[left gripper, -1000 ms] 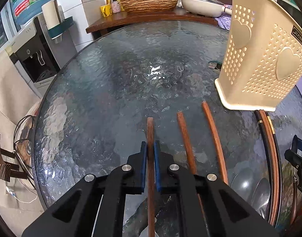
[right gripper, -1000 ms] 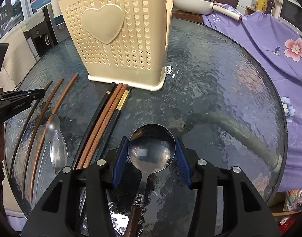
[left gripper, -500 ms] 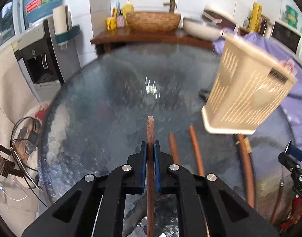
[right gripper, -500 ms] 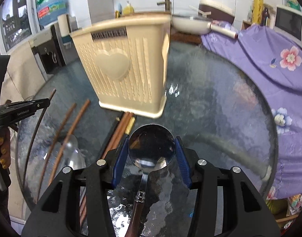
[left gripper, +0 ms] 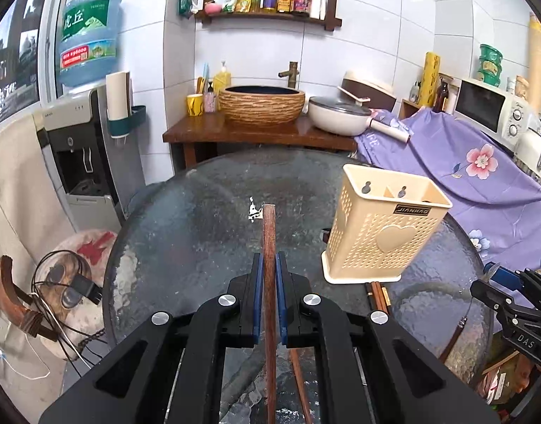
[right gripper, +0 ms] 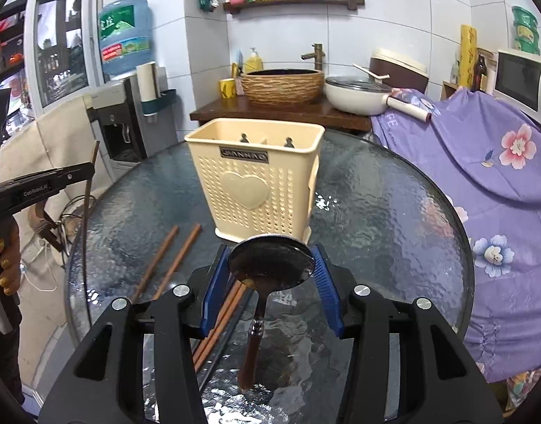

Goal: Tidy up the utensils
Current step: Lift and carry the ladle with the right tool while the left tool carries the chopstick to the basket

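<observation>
The left gripper (left gripper: pixel 267 275) clenches 1 wooden chopstick (left gripper: pixel 268 243); the cream holder (left gripper: pixel 383 233), labelled JIANHAO, stands at 2 o'clock from it. The right gripper (right gripper: pixel 270 275) grasps a spoon (right gripper: pixel 270 259) by its bowl, holder at 12 o'clock. Left gripper's arm reads "GenRobot.AI".
</observation>
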Motion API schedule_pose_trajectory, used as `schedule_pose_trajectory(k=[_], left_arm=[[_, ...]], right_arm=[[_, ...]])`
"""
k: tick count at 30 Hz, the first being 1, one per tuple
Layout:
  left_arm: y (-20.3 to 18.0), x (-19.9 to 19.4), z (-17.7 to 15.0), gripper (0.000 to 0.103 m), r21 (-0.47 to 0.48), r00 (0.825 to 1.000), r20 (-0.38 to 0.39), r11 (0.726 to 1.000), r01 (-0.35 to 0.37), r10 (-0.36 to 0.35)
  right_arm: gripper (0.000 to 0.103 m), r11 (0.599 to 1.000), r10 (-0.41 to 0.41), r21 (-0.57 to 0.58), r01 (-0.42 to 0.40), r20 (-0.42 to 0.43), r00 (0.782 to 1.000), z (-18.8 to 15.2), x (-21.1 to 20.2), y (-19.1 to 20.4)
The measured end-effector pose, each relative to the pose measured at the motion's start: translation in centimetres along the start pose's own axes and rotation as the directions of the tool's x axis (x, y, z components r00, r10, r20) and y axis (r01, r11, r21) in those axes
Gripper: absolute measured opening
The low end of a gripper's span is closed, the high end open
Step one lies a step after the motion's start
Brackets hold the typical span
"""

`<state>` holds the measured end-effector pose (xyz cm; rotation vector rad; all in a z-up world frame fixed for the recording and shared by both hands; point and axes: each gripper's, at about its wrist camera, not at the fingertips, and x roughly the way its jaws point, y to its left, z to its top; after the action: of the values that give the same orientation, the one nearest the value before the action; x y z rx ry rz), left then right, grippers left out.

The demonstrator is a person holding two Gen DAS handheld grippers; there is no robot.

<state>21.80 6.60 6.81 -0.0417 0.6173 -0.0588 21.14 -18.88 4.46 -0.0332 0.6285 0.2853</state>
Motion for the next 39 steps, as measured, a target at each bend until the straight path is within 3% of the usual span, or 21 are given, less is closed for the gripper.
schedule_pose_trajectory(k=[9, 28, 34, 39], left_arm=[[-0.3, -2.5, 0.9, 0.007, 0.031, 0.998, 0.062, 1.0, 0.002, -0.004], [-0.2, -4.1, 3.4, 0.007, 0.012, 0.99, 0.141, 1.0, 0.014, -0.015], [-0.7, -5.3, 6.3, 0.007, -0.004, 0.979, 0.192, 0.997, 0.071, -0.069], [-1.1, -6.9, 10.1, 0.007, -0.036, 0.954, 0.267, 0.988, 0.153, -0.138]], right_arm=[[0.048, 0.999, 0.034, -0.021, -0.033, 0.004, 0.999, 0.5, -1.0, 0.3], [0.048, 0.994, 0.106, -0.034, -0.106, 0.015, 0.994, 2.3, -1.8, 0.4], [0.048, 0.989, 0.142, -0.047, -0.139, 0.056, 0.988, 4.6, -2.6, 0.7], [0.048, 0.987, 0.146, -0.09, -0.135, 0.14, 0.979, 8.5, -3.8, 1.1]])
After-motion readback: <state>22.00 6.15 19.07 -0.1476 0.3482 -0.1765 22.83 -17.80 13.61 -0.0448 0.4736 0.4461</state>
